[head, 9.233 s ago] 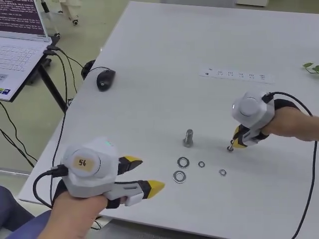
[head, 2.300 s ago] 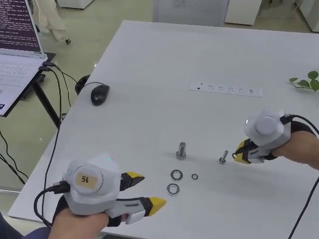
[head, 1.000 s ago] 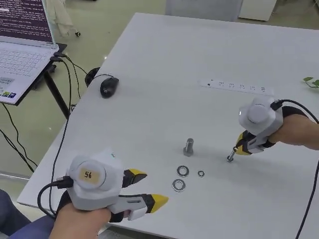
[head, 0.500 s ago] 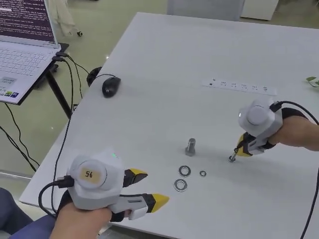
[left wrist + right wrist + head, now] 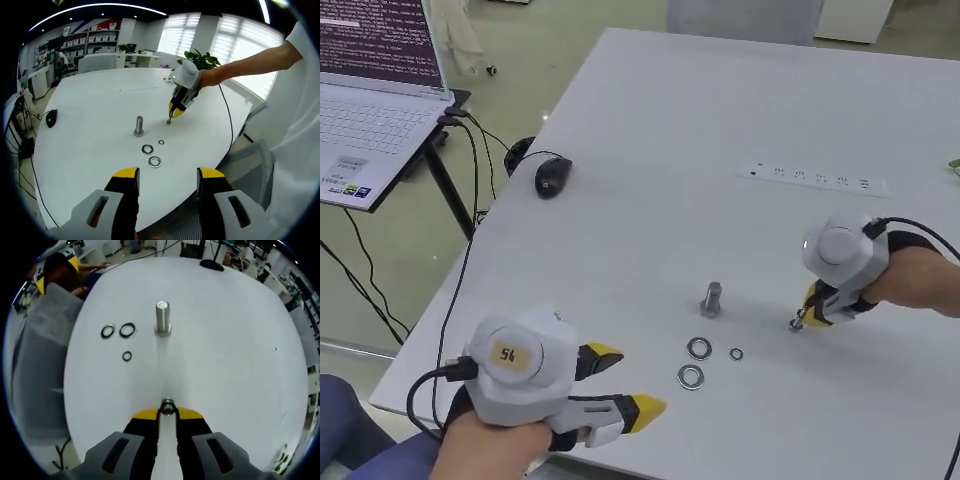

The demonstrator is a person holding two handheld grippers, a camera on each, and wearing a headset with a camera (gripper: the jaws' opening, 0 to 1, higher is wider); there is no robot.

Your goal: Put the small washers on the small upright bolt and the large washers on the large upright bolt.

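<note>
The large bolt (image 5: 712,298) (image 5: 138,125) (image 5: 162,316) stands upright mid-table. In front of it lie two large washers (image 5: 699,348) (image 5: 690,377) and one small washer (image 5: 736,354) (image 5: 127,356). To the right stands the small bolt (image 5: 794,324) (image 5: 169,120). My right gripper (image 5: 806,315) (image 5: 167,412) points down at its top, jaws nearly together on a small round metal ring, seemingly a small washer (image 5: 167,405). My left gripper (image 5: 625,382) (image 5: 167,175) hovers open and empty over the near table edge, well short of the washers.
A white power strip (image 5: 817,180) lies at the back of the white table (image 5: 650,130). A black mouse (image 5: 552,177) sits near the left edge, and a laptop (image 5: 370,110) stands on a stand beyond it. A cable (image 5: 920,232) trails from the right gripper.
One small washer that lay right of the others 9.2 s ago is off the table. Since 2.3 s ago my right gripper moved from beside the small bolt onto its top. The left gripper stayed put.
</note>
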